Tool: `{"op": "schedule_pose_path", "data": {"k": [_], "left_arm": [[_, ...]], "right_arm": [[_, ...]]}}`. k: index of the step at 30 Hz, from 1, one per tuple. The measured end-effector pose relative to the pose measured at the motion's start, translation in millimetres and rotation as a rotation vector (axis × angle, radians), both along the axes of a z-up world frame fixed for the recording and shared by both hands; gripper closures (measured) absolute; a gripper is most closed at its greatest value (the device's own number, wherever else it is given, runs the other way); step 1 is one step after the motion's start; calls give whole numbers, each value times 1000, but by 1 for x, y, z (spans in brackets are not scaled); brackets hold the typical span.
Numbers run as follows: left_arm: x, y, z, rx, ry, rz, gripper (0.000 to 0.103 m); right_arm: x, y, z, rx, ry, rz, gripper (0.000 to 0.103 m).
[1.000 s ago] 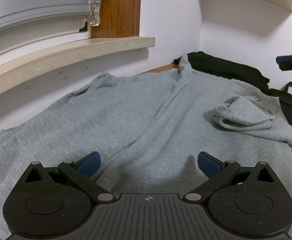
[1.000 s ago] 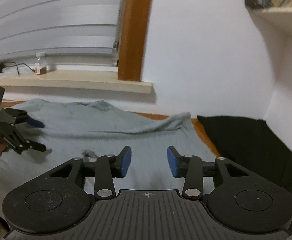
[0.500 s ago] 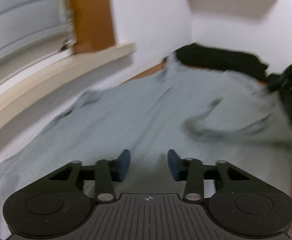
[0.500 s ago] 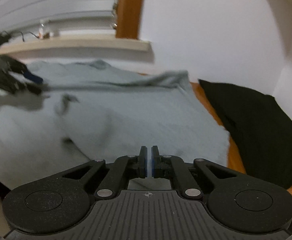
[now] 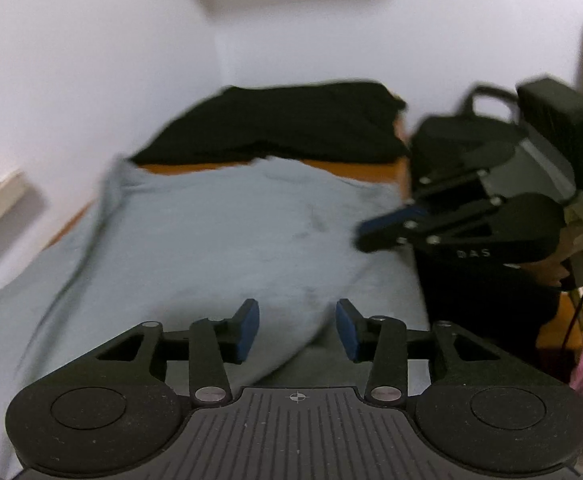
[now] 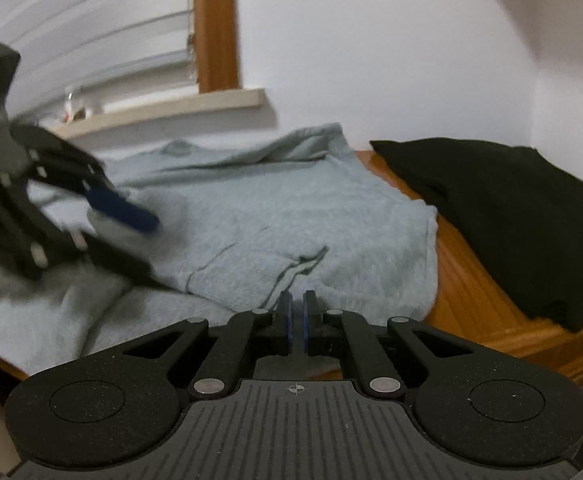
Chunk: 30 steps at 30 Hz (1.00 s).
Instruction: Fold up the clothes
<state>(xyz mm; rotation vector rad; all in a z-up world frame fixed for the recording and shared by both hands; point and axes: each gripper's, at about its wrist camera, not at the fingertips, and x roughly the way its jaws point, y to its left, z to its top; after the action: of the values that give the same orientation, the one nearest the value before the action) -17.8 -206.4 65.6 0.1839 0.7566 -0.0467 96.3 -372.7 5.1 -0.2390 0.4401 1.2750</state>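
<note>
The grey sweatshirt lies spread over the wooden counter, soft and rumpled, a fold creasing its near part, just beside a black garment. The right hand-held gripper is closed at its near edge; whether it pinches cloth, I cannot tell. The left hand-held gripper hangs half-open over the sweatshirt, having just widened slightly, gripping nothing.
</note>
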Motion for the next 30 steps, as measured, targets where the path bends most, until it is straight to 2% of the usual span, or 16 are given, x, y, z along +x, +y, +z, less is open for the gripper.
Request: {"op": "schedule_pose_path", "data": {"k": [3, 5, 7, 8, 9, 13, 19, 23, 27, 30], "left_arm": [[16, -4, -11, 13, 19, -8, 46], [23, -2, -15, -2, 21, 2, 46], [26, 5, -14, -46, 16, 13, 62], [25, 11, -11, -90, 12, 19, 84], [22, 19, -8, -141, 10, 26, 98], [2, 50, 24, -231, -101, 107, 99], [-80, 108, 74, -259, -274, 314, 99], [-150, 145, 96, -261, -371, 470, 99], [-213, 161, 99, -263, -419, 587, 99], [-255, 168, 93, -288, -443, 636, 99]], "right_arm": [[1, -1, -3, 25, 30, -17, 96], [2, -2, -3, 38, 46, -22, 95], [2, -3, -4, 44, 48, -23, 95], [1, -3, -4, 47, 49, -24, 95], [1, -3, -4, 49, 50, -25, 95], [-3, -4, -1, 62, 43, -37, 92], [-31, 3, 12, 122, 64, 31, 87], [-55, 29, 16, 106, 59, 115, 82], [-74, 55, 17, 67, 56, 174, 71], [-86, 67, 16, 36, 50, 210, 63]]}}
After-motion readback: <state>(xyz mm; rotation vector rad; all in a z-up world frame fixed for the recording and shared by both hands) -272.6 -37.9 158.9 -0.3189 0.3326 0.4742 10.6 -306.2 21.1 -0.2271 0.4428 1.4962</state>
